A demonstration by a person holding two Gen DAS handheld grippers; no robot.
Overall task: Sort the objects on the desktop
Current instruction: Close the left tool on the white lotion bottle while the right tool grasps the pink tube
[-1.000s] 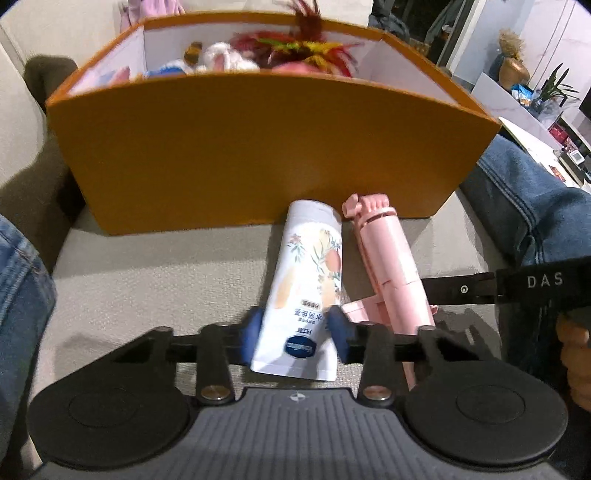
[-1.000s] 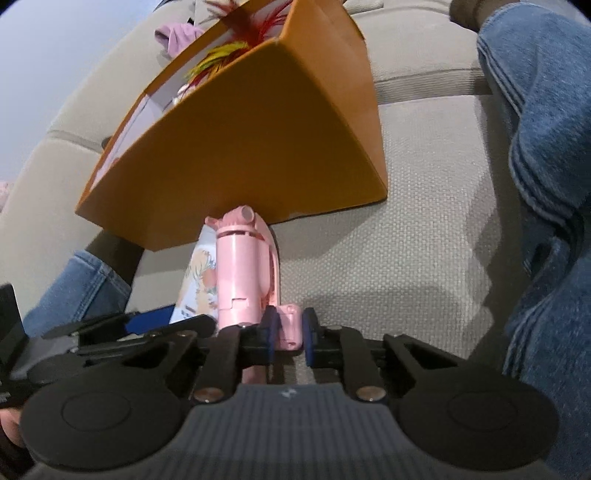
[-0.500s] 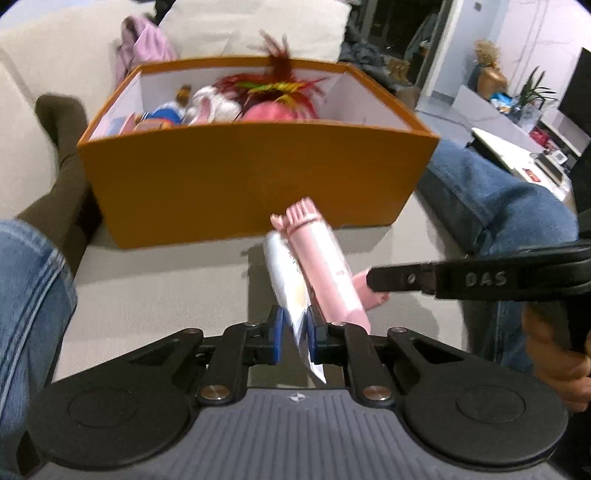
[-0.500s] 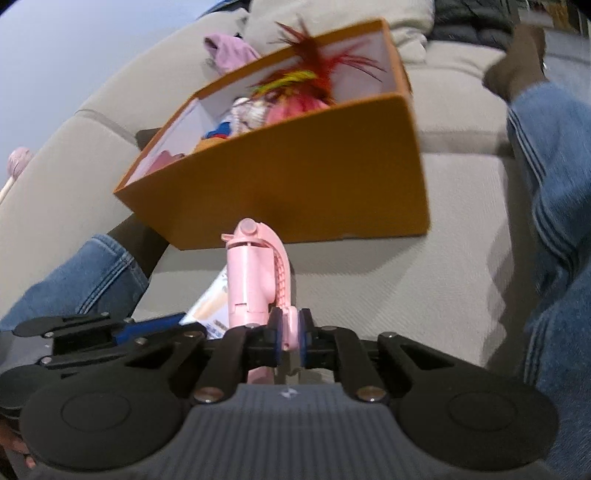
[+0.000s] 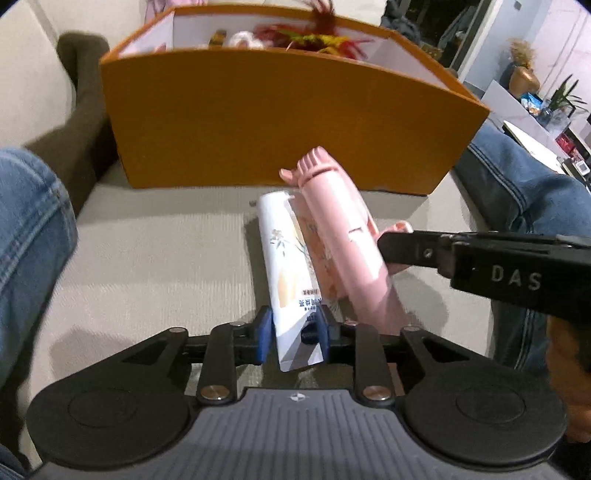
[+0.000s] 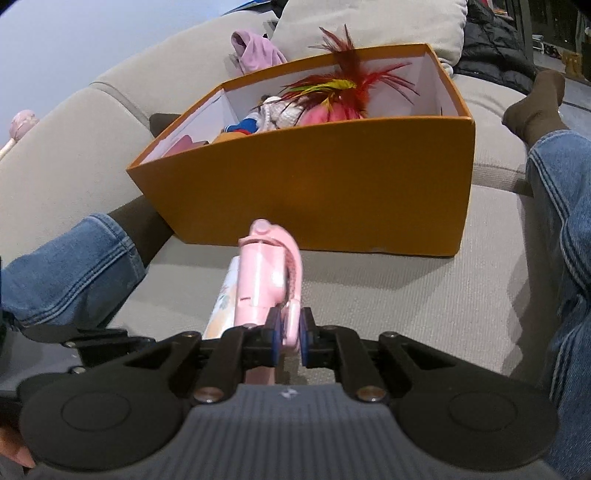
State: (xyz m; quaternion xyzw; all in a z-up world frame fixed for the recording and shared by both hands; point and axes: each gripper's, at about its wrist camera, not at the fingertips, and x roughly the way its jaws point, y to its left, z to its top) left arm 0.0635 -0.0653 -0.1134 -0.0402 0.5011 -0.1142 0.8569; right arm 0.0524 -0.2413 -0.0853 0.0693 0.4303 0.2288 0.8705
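A white tube (image 5: 286, 266) with a flower print points at the orange box (image 5: 280, 122). Its flat crimped end sits between the blue pads of my left gripper (image 5: 293, 332); both pads touch it while the jaws are opening. A pink handheld device (image 5: 343, 236) leans over the tube's right side. In the right wrist view my right gripper (image 6: 288, 334) is shut on a small pink tab at the near end of the pink device (image 6: 262, 280), which is lifted off the cushion. The white tube (image 6: 223, 299) shows just left of it. The orange box (image 6: 332, 184) holds a red feathered toy and dolls.
The grey sofa cushion (image 5: 155, 251) carries everything. A person's jeans-clad legs (image 5: 26, 229) (image 6: 561, 229) flank the work spot, with brown-socked feet (image 6: 535, 110) beside the box. A pillow (image 6: 369, 26) and pink cloth (image 6: 255, 51) lie behind the box.
The pink device has risen off the cushion and rolled with my right gripper. The tube went from flat to on edge in my left gripper, then turned partly flat as the pads spread again.
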